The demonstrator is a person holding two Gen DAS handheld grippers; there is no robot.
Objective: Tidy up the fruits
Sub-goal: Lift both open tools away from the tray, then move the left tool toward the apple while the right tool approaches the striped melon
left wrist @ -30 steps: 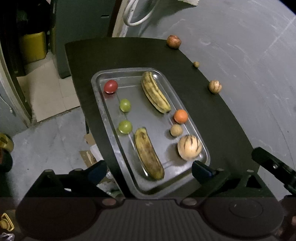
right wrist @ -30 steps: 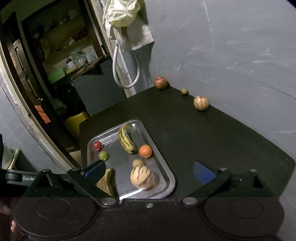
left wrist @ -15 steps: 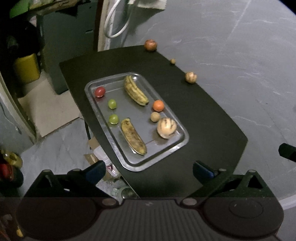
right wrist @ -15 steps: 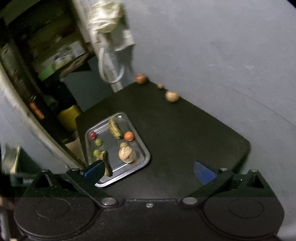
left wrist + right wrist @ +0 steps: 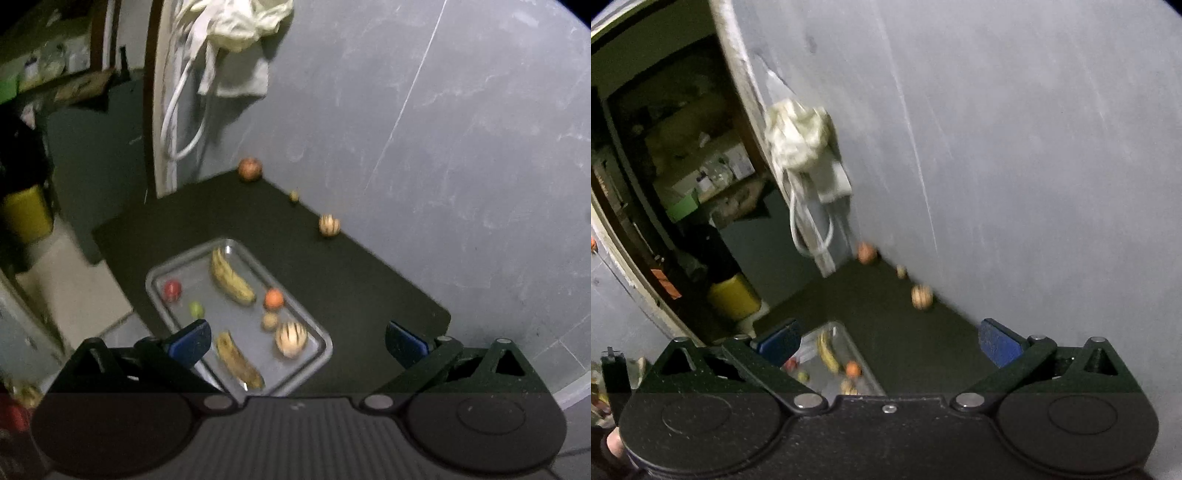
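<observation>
A metal tray (image 5: 317,334) lies on a black table (image 5: 351,280). In it are two bananas (image 5: 232,277), a red fruit (image 5: 172,289), a green fruit (image 5: 196,309), an orange fruit (image 5: 273,298), a small tan fruit (image 5: 270,321) and a striped melon (image 5: 291,339). Along the wall sit a reddish fruit (image 5: 250,169), a tiny fruit (image 5: 294,195) and a second striped melon (image 5: 329,225). My left gripper (image 5: 297,338) is open, high above the tray's near end, holding nothing. My right gripper (image 5: 888,338) is open too, far back, with the tray (image 5: 862,356) low in its blurred view.
A grey wall (image 5: 461,129) runs along the table's right side. A white cloth and cable loop (image 5: 221,26) hang by a door frame at the back. A yellow bin (image 5: 26,214) stands on the floor to the left. Part of a hand (image 5: 613,441) shows at the right wrist view's corner.
Both grippers have pulled back and up from the table, so tray and fruit look smaller and lower. The views now tilt towards the wall. The fruit has not moved.
</observation>
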